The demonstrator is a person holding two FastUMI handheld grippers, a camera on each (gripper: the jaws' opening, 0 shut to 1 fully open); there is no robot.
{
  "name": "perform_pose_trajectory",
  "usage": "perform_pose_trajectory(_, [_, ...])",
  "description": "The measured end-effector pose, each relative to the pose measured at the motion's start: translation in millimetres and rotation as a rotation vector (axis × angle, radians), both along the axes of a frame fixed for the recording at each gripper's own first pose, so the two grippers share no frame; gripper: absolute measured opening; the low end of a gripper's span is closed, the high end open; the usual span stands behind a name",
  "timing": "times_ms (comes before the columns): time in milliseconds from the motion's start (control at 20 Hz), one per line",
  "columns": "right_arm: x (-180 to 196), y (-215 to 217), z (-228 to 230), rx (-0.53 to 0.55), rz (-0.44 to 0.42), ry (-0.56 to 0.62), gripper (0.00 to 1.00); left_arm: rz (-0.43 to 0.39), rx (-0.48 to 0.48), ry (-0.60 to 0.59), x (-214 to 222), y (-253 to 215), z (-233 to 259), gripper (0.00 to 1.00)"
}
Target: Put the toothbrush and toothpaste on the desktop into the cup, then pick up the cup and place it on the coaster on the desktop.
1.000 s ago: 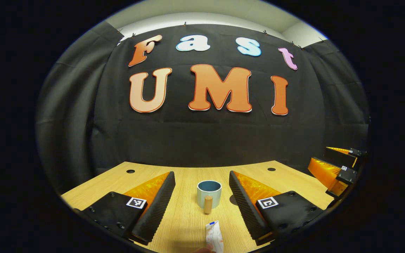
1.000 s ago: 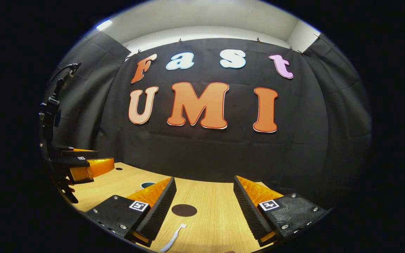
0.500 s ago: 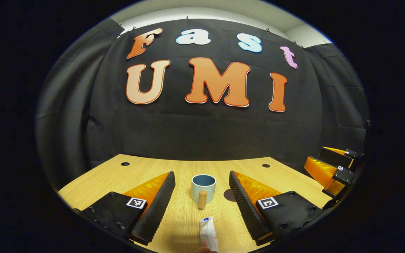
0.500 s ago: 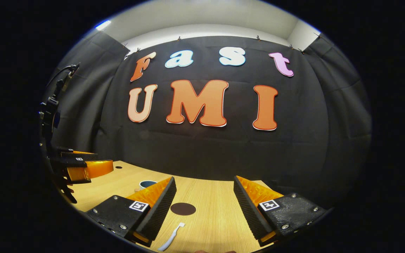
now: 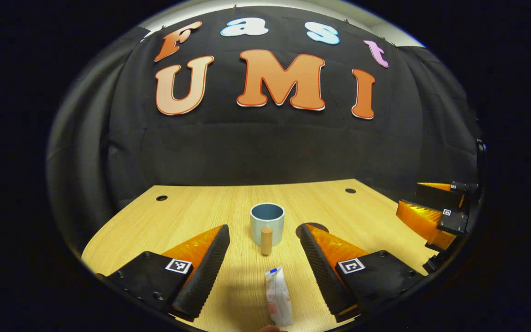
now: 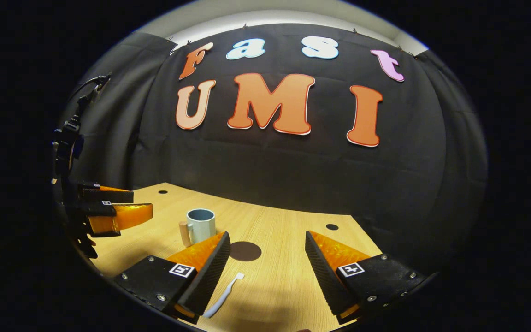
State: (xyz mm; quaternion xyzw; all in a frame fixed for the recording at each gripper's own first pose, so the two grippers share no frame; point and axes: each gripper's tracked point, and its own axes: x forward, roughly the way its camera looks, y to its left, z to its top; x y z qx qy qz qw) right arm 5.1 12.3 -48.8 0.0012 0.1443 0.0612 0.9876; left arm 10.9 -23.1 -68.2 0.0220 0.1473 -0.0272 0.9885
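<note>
Wooden desktop (image 5: pixel 191 216) bears cup (image 5: pixel 267 223), toothpaste (image 5: pixel 278 297), toothbrush (image 6: pixel 223 295), seemingly a coaster (image 6: pixel 245 251); both hand-held grippers released.

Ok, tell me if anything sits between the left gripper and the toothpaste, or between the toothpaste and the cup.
Nothing visible does. The left gripper is open, with the toothpaste lying on bare desktop between its fingers. Beyond it stands the cup, its wooden handle facing the tube; only bare wood lies between them.

light wooden desk (image 5: pixel 191 216) with small dark round holes (image 5: pixel 161 198) near far corners; black cloth wall (image 6: pixel 265 175) behind.
</note>
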Motion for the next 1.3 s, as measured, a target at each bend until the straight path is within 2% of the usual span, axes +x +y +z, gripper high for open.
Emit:
perform_pose_trajectory(500, [4,11,-42,0.016,0.065,0.196,0.97,-0.043,0.013,0.219,0,-16,-61,1.0])
perform_pose_trajectory(800, [-3,14,-77,0.003,0.112,0.356,0.96,-0.051,0.026,0.36,-1,-17,-63,1.0])
perform_pose_trajectory(1000, [-11,25,-91,0.055,0.144,0.465,0.95,-0.076,-0.022,0.498,-4,-19,-63,1.0])
perform_pose_trajectory(1200, [-15,31,-104,0.037,0.162,0.539,0.95,-0.07,-0.028,0.627,-6,-21,-69,0.99])
perform_pose_trajectory(1300, [-24,31,-120,0.02,0.158,0.612,0.94,-0.059,-0.038,0.692,-6,-20,-67,0.99])
